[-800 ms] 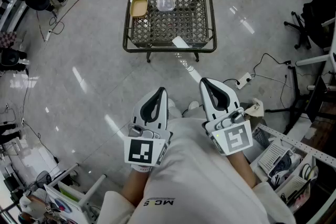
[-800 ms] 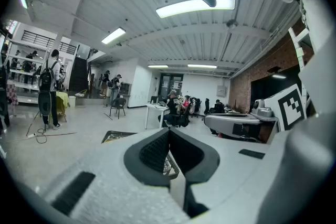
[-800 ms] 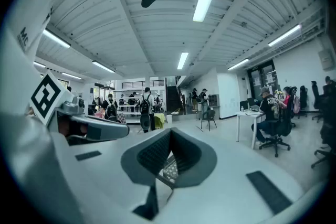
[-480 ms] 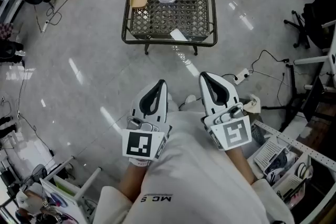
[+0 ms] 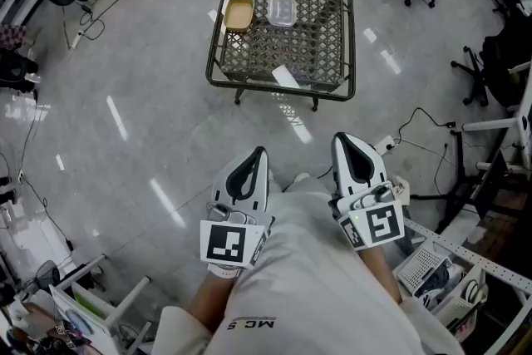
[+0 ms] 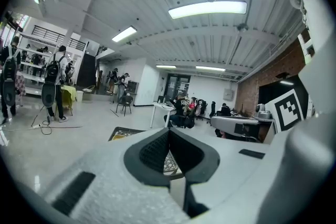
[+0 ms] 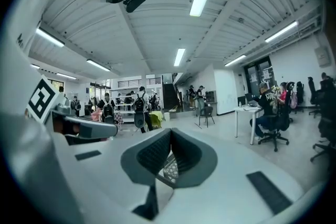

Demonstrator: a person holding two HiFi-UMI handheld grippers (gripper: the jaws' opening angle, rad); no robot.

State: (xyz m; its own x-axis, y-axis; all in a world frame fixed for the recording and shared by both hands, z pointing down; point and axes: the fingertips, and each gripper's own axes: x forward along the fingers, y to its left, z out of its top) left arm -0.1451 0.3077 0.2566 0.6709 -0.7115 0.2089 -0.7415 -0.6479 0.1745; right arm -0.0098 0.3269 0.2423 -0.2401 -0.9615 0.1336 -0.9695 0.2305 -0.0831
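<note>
Head view: left gripper & right gripper both clamped shut, empty; wire table well ahead, clear box untouched.

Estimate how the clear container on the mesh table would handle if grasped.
The clear container looks thin-walled and seemingly empty, so it is probably light and may flex when squeezed. Its smooth plastic could slip between jaws. Sitting low and flat on the mesh table, it seems unlikely to tip or roll.

L. gripper & R. gripper: matt white plastic, black ribbed pads. Table: dark metal mesh. Floor: glossy, smooth.
</note>
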